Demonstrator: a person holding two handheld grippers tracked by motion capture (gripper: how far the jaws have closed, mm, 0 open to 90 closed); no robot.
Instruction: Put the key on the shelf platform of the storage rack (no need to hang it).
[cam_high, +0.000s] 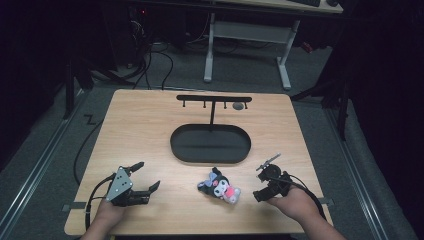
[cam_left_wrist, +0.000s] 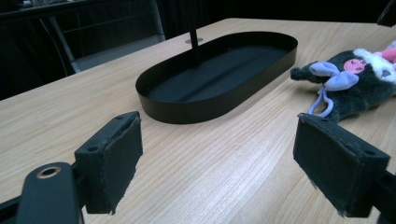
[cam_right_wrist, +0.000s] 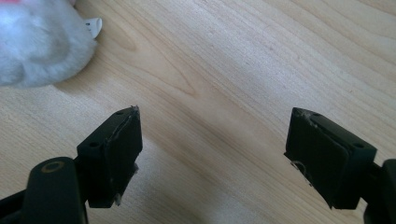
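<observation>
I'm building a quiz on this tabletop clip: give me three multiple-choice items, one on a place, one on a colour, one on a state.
1. Where does the plush toy lie?
A. in the tray
B. on the table between the grippers
C. on the rack

2. What colour is the oval tray?
A. black
B. white
C. red

3. How is the left gripper?
A. shut on the toy
B. shut, empty
C. open, empty

Key: 1 B, it rests on bare wood before the tray; 2 A, its wall and floor are black; 3 C, bare wood shows between its pads.

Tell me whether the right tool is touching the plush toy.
Apart. The high view shows bare table between the right tool and the plush toy; the right gripper view shows its open jaws with only wood between them, the toy off to one side.
</observation>
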